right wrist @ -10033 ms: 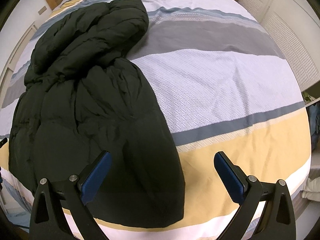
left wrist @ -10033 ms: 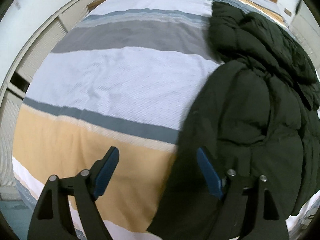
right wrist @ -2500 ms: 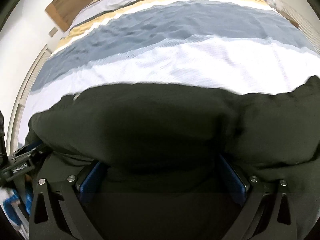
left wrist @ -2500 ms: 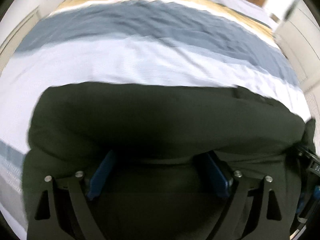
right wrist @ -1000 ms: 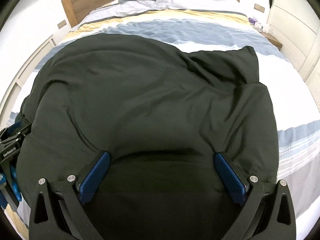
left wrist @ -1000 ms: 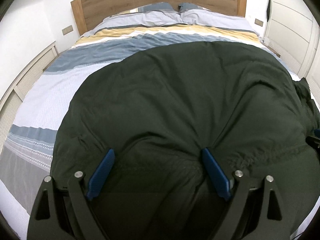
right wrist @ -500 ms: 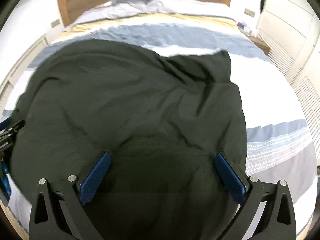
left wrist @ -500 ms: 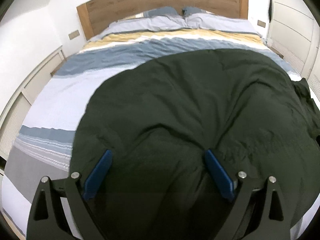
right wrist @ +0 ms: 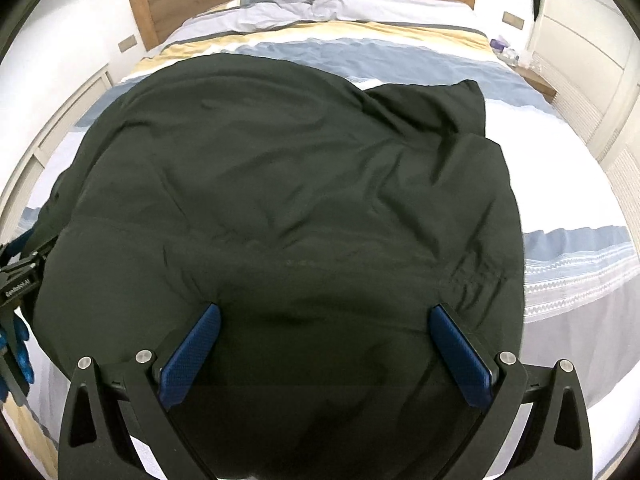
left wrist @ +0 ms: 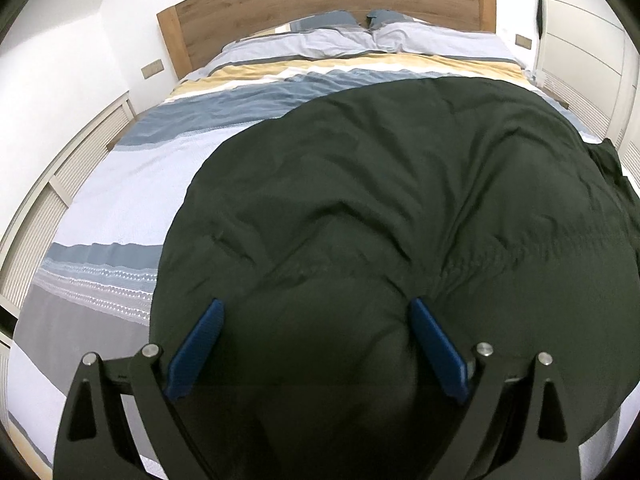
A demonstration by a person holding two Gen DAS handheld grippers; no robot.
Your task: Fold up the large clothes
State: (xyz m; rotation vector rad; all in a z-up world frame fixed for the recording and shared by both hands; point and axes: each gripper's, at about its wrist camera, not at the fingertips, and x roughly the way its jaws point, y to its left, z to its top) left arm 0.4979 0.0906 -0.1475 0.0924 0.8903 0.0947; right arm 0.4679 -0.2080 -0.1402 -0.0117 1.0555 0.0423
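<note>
Left wrist view: the left gripper (left wrist: pixel 316 344) has its fingers spread over the near hem of the dark coat (left wrist: pixel 400 184) lying across the striped bed (left wrist: pixel 120 192), and the right gripper (right wrist: pixel 324 348) does likewise.

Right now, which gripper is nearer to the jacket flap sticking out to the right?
Right. The flap lies ahead and slightly right of the right gripper; from the left gripper it sits far to the right, across the jacket.
</note>
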